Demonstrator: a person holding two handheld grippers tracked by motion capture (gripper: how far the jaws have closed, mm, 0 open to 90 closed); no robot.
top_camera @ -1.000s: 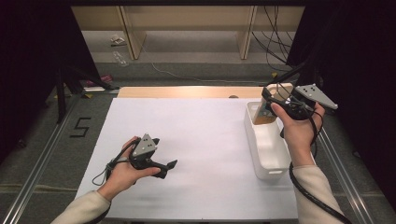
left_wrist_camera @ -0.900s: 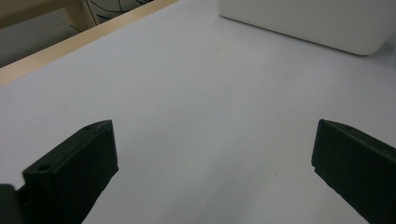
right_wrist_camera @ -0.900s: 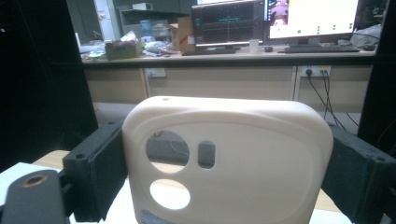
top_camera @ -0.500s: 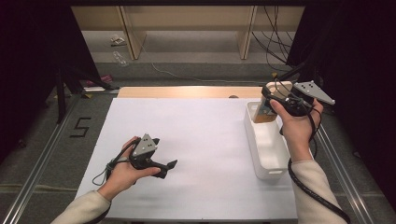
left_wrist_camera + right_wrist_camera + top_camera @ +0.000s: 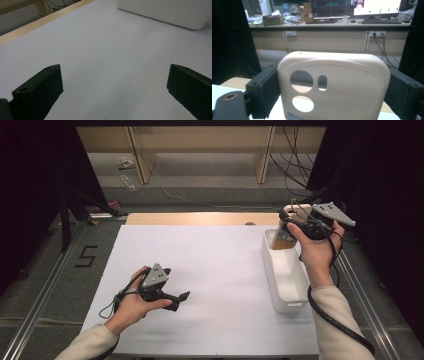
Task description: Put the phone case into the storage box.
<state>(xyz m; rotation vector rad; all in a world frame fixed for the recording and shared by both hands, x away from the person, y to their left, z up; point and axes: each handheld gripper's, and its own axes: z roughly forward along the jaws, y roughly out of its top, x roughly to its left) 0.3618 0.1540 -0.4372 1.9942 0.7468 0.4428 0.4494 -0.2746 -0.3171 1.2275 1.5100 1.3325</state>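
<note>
Holding nearly steady since a second ago: right claw [image 5: 292,227] pinching phone case [image 5: 333,86] above bin [image 5: 290,302] far end; drop pending. Left claw [image 5: 175,300] spread, idle left of bin.

One sign reads clearly — a black numeral "5" [image 5: 86,256] marked on the grey floor left of the white table [image 5: 200,270]. Monitor text is illegible.
</note>
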